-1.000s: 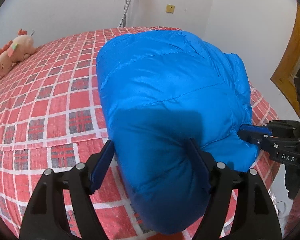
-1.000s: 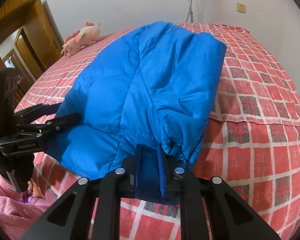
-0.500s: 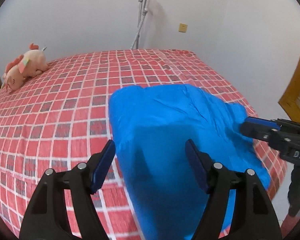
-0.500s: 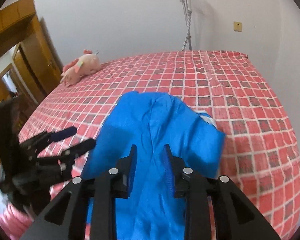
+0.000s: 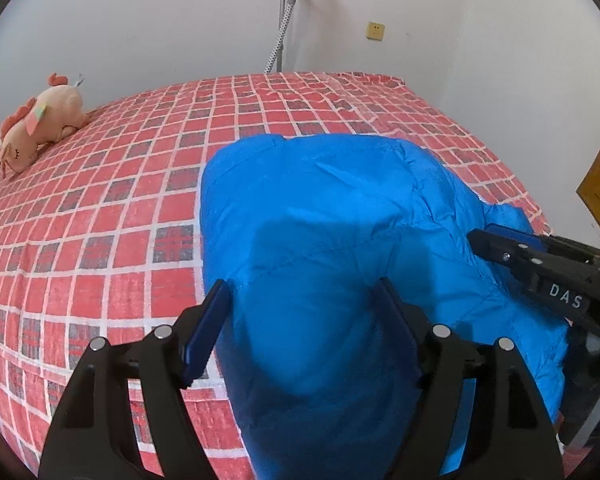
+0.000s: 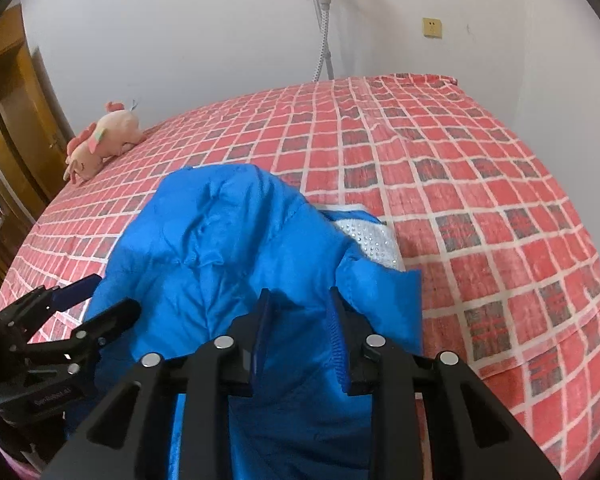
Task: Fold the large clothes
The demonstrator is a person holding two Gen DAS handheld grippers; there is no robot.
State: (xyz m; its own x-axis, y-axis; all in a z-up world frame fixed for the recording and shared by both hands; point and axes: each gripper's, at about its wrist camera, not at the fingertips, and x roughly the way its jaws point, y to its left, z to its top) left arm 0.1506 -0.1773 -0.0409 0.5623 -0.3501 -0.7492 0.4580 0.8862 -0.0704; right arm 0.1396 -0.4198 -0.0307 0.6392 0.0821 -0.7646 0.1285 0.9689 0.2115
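A bright blue puffy jacket (image 5: 340,208) lies bunched at the near edge of the bed, its lower part hanging over the side. My left gripper (image 5: 300,292) hovers open just above it, jaws wide, pads clear of the fabric. My right gripper (image 6: 300,294) stands open with a narrow gap over the jacket (image 6: 220,248), and nothing is pinched. A white sparkly panel (image 6: 372,240) peeks out at the jacket's right side. Each gripper shows in the other's view: the right gripper (image 5: 488,234) at the jacket's right edge, the left gripper (image 6: 112,296) at its left edge.
The bed cover (image 5: 100,220) is red check and spreads far behind and to both sides of the jacket. A pink plush toy (image 5: 40,128) lies at the far left corner. A garment steamer pole (image 6: 322,20) stands against the back wall. A wooden door (image 6: 16,120) is at the left.
My right gripper let go of the jacket's edge and now stands open. The lifted jacket dropped lower onto the bed. Both grippers drew back from it toward the bed's near edge.
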